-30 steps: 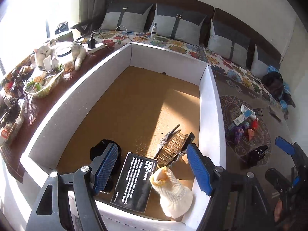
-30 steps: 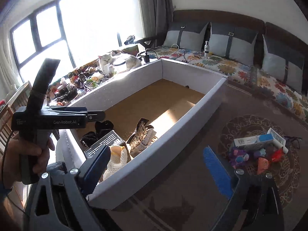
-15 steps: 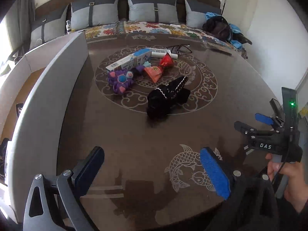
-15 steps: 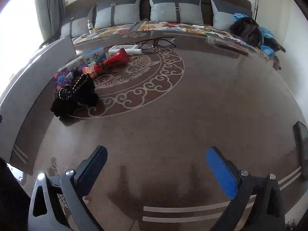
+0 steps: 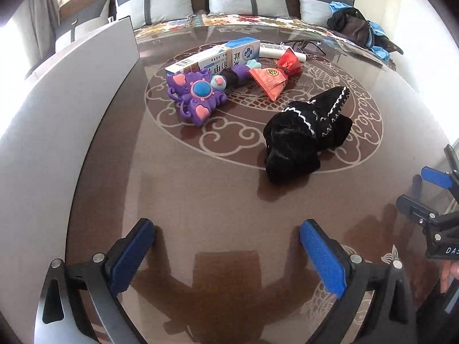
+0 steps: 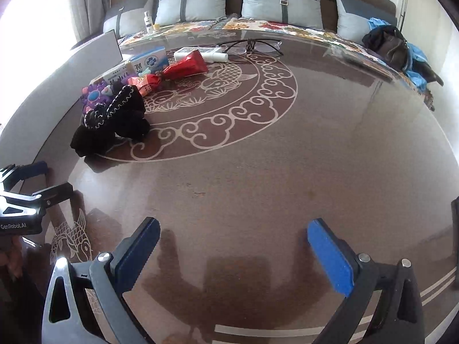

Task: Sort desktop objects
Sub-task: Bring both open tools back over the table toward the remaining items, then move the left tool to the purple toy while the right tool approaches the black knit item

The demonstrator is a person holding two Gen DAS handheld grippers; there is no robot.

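Before me: brown glass-topped table [image 5: 200, 200] with pale medallion and fish motifs. I count on it, clustered toward 12 o'clock: black knitted sock [image 5: 304, 134] nearest; purple butterfly toy [image 5: 195, 97] at 11; orange packet [image 5: 269, 80], red packet [image 5: 289, 63], blue-white box [image 5: 212, 57], white tube [image 5: 272, 51] and eyeglasses [image 5: 307, 44] beyond. White box wall [image 5: 57, 132] stands at 9.

Bare brown tabletop [image 5: 218, 200] lies open between both grippers and the clutter. Obstacles: black knitted sock [image 5: 307, 134] nearest, purple butterfly toy [image 5: 195, 97], medicine box [image 5: 218, 57] and red packets [image 5: 272, 78] behind. White box wall [image 5: 57, 109] closes the left side.
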